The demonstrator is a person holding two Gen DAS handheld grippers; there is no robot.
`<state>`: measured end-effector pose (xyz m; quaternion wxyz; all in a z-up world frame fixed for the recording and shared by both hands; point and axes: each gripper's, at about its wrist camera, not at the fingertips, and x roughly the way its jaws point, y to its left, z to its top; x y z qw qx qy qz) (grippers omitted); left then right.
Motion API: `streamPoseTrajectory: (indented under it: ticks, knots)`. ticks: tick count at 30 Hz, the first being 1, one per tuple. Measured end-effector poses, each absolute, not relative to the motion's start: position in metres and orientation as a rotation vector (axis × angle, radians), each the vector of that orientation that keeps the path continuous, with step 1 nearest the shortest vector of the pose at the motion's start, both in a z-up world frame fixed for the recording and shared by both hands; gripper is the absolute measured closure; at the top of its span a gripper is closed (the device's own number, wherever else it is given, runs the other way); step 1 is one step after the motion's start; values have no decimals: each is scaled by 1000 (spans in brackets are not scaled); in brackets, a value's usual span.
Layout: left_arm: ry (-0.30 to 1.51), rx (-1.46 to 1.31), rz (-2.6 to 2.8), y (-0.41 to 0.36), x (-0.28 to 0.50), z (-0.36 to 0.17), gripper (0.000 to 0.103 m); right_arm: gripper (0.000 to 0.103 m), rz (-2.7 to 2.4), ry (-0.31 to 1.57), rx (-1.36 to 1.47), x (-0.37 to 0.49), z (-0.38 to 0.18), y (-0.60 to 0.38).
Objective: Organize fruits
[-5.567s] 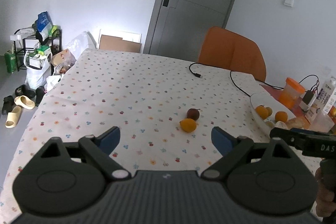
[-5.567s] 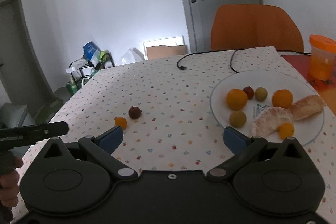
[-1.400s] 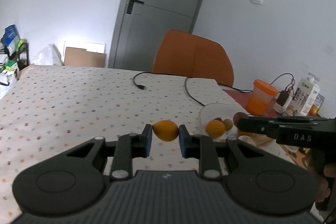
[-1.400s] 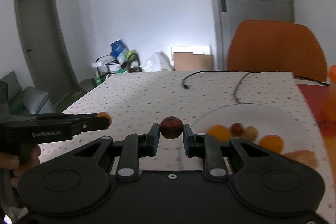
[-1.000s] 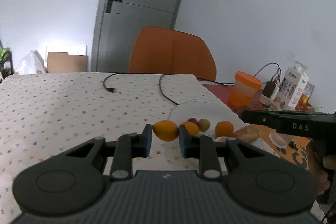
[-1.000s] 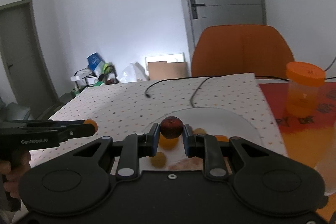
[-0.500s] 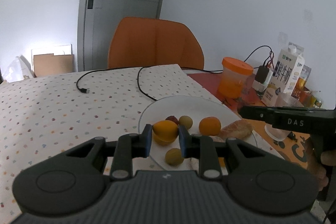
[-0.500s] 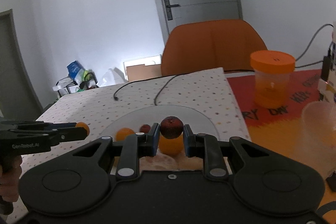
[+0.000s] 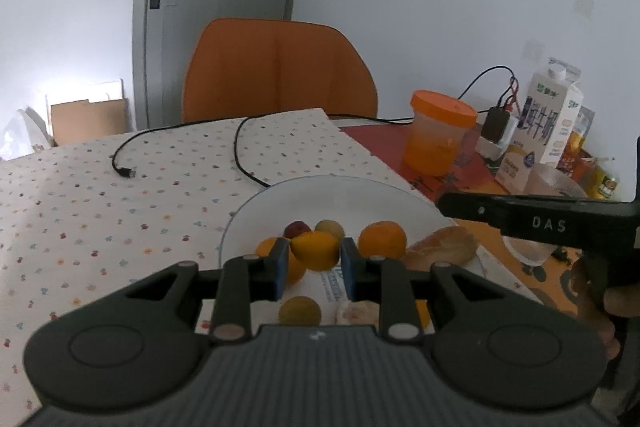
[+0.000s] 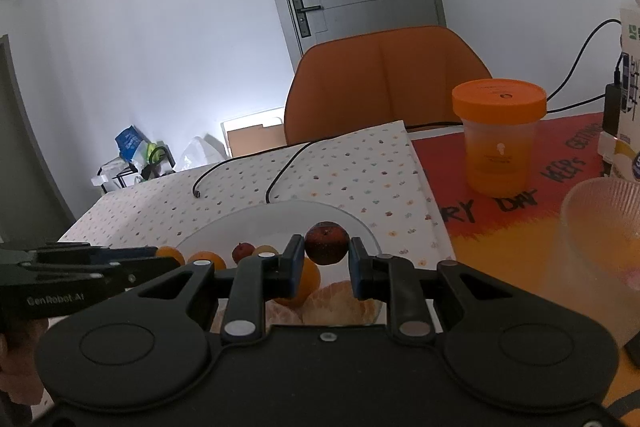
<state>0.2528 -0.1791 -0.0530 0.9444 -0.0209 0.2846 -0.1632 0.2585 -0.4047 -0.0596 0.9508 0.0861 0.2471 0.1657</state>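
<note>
Left tongs (image 9: 314, 263) clamp a small orange-yellow fruit (image 9: 315, 250) and right tongs (image 10: 326, 263) clamp a dark red fruit (image 10: 326, 242), both hovering over the white plate (image 9: 340, 195); light, round, probably slippery and bruisable, best pinched across the middle.

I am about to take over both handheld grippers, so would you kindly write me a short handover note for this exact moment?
Left gripper: shut on the yellow-orange fruit, held above the white plate.
Right gripper: shut on the dark red fruit, also over the plate.
On the plate: oranges, small green and red fruits, peeled segments.
Done: both loose fruits are picked up and brought to the plate.
Left: lower each, open the jaws, release onto a bare spot, probably one at a time to avoid crowding.
</note>
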Motion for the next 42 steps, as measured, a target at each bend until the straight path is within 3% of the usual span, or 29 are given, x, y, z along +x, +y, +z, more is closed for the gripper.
streamPoseTrajectory:
  ticks: [6, 9, 17, 20, 23, 28, 32, 34, 40, 42]
  knots:
    - [580, -59, -305, -165, 252, -50, 77, 80, 328, 502, 174, 261, -58, -402]
    - [579, -74, -291, -154, 248, -48, 76, 73, 331, 502, 180, 261, -57, -402]
    - [579, -105, -252, -131, 235, -47, 74, 72, 326, 494, 205, 250, -51, -401]
    - [581, -120, -245, -124, 228, -47, 71, 67, 331, 495, 216, 243, -49, -399]
    - [583, -127, -234, -118, 222, -45, 66, 62, 340, 500, 209, 237, -50, -393]
    - [574, -146, -214, -107, 209, -41, 46, 54, 352, 514, 207, 227, -51, -382]
    - [576, -177, -209, -96, 202, -41, 40, 48, 339, 524, 189, 218, -49, -373]
    - [579, -186, -203, -91, 198, -40, 32, 42, 335, 524, 186, 214, -47, -369]
    - [575, -188, -195, -79, 185, -39, 21, 22, 314, 524, 179, 201, -42, -357]
    - [577, -191, -186, -74, 181, -38, 15, 19, 313, 519, 166, 196, -40, -351]
